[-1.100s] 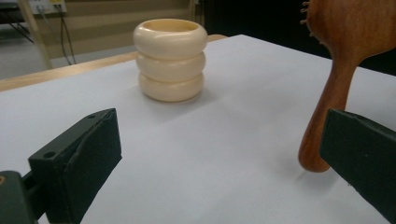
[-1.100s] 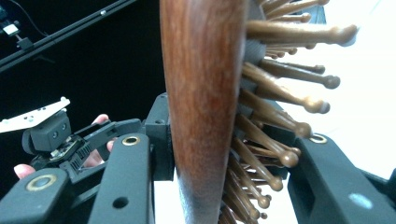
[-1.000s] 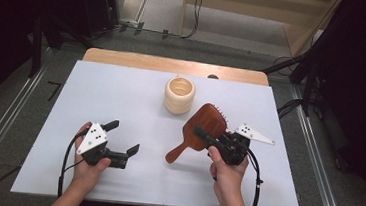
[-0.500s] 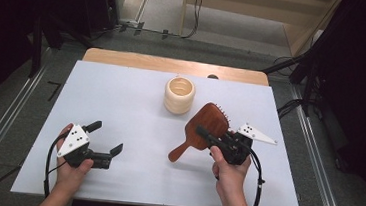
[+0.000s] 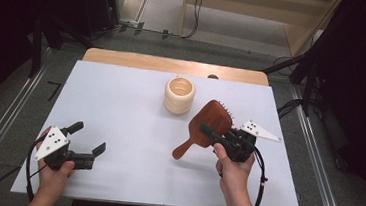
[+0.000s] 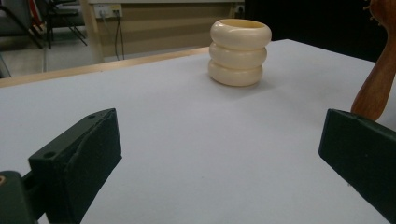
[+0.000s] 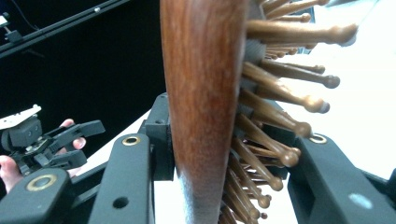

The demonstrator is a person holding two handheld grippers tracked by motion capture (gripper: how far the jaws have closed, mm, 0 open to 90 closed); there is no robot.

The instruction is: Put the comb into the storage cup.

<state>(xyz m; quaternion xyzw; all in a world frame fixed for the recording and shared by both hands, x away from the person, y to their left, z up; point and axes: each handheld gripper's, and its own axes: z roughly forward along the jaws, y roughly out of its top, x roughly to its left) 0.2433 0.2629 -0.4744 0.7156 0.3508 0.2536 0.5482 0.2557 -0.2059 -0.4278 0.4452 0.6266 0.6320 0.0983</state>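
Note:
A dark wooden hairbrush [image 5: 215, 115] is tilted up off the white table top [image 5: 121, 102], handle end low and pointing left. My right gripper [image 5: 207, 131] is shut on its paddle head; in the right gripper view the brush [image 7: 205, 93] stands edge-on between the jaws, bristle pins to the right. Near the front left corner, my left gripper [image 5: 87, 137] is open with nothing in it. The left gripper view looks between its wide-apart jaws [image 6: 219, 158] across bare table to a cream ribbed cup [image 6: 239, 51], with the brush handle [image 6: 373, 88] at the right edge.
The cream cup [image 5: 179, 95] stands upright at the back centre, just left of the brush head. A wooden strip [image 5: 174, 64] borders the table's far edge. Cables trail from both grippers toward the front edge. Dark floor and metal rails surround the table.
The left hand has moved its open gripper leftward and a little toward the front edge. The right gripper and the brush have stayed put.

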